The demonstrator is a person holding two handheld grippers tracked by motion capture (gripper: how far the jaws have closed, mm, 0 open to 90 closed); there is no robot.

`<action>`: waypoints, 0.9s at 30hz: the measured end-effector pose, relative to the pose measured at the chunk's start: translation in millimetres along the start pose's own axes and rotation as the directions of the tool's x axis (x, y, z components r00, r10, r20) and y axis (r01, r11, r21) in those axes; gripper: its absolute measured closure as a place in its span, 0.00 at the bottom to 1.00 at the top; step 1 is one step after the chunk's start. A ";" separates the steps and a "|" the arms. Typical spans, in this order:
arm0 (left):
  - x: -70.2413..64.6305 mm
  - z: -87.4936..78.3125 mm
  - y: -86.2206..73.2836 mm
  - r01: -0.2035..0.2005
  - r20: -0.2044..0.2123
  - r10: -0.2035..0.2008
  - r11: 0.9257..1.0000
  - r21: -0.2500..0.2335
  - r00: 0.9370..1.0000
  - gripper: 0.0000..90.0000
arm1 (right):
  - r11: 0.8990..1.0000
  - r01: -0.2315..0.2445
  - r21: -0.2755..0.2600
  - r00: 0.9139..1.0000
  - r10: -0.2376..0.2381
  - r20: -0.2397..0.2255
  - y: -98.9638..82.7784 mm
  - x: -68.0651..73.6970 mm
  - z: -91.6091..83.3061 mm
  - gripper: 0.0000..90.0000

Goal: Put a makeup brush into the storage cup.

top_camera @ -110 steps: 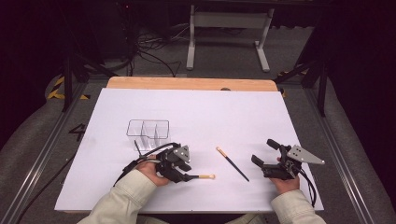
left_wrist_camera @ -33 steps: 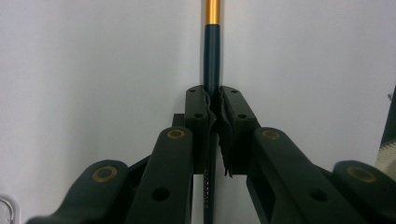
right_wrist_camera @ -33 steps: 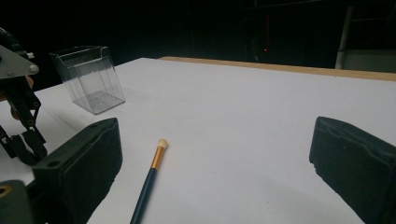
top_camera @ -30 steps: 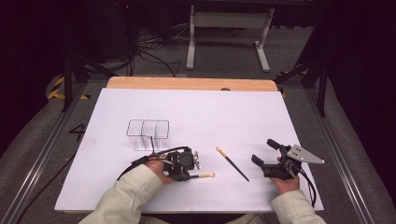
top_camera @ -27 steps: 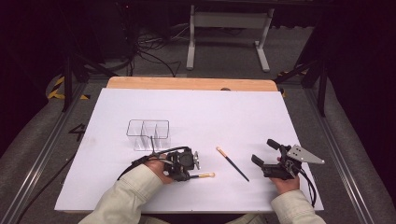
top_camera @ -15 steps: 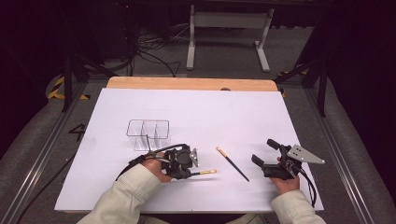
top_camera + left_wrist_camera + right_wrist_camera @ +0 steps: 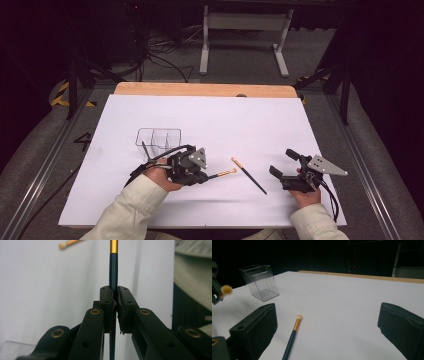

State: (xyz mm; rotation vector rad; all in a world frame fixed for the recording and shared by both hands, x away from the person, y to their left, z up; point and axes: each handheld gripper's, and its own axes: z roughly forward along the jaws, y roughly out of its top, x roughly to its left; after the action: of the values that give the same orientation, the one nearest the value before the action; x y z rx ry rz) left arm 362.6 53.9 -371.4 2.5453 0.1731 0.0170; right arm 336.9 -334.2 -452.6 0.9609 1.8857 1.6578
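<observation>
No legible text anywhere.

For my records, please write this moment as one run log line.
left gripper: shut on brush | right gripper: open | second brush: on table | box: upright

- The left tool (image 7: pixel 202 176) is over the near left part of the desk (image 7: pixel 250 120), with a brush (image 7: pixel 222 174) between its jaws, its tip sticking out toward the right tool (image 7: pixel 282 167).
- A clear box (image 7: pixel 158 141) stands on the desk just behind the left tool.
- A second brush (image 7: pixel 248 175) lies flat on the desk between the two tools, nearer the right one, in front of that tool's jaws.
- The right tool sits at the near right part of the desk, well apart from the left tool.
</observation>
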 end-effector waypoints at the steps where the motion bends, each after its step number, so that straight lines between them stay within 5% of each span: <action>1: 0.6 -3.2 -0.6 0.004 0.000 -0.004 1.000 -0.024 1.000 0.92 | 1.000 0.000 0.000 1.000 0.000 0.000 0.0 0.0 0.0 0.03; 6: 7.2 -16.9 -8.7 0.046 -0.004 -0.047 0.987 -0.154 0.999 0.92 | 1.000 0.000 0.000 1.000 0.000 -0.001 0.0 -0.1 0.0 0.03; 18: 13.8 -40.2 -26.5 0.084 -0.019 -0.099 0.919 -0.385 0.995 0.92 | 1.000 -0.005 0.000 1.000 0.005 0.000 0.0 -0.3 0.2 0.03; 20: 14.9 -43.5 -29.3 0.088 -0.020 -0.106 0.903 -0.421 0.994 0.92 | 1.000 -0.002 -0.001 1.000 0.002 0.000 0.0 -0.6 0.4 0.03; 25: 17.6 -50.1 -38.8 0.108 -0.034 -0.147 0.848 -0.519 0.989 0.92 | 1.000 -0.006 0.003 1.000 0.006 0.001 0.0 -0.5 0.1 0.03; 26: 17.6 -50.1 -38.8 0.108 -0.034 -0.147 0.848 -0.519 0.989 0.92 | 1.000 -0.006 0.002 1.000 0.006 0.001 0.0 -0.5 0.1 0.03; 27: 19.1 -52.3 -43.3 0.113 -0.036 -0.160 0.825 -0.554 0.987 0.92 | 1.000 -0.007 0.003 1.000 0.007 0.001 -0.1 -0.5 0.1 0.03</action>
State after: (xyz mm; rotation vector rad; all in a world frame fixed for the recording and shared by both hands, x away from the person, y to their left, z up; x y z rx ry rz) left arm 373.7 121.0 -352.6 1.9472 0.3317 0.1007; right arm 337.3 -334.5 -452.7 0.9699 1.8864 1.6588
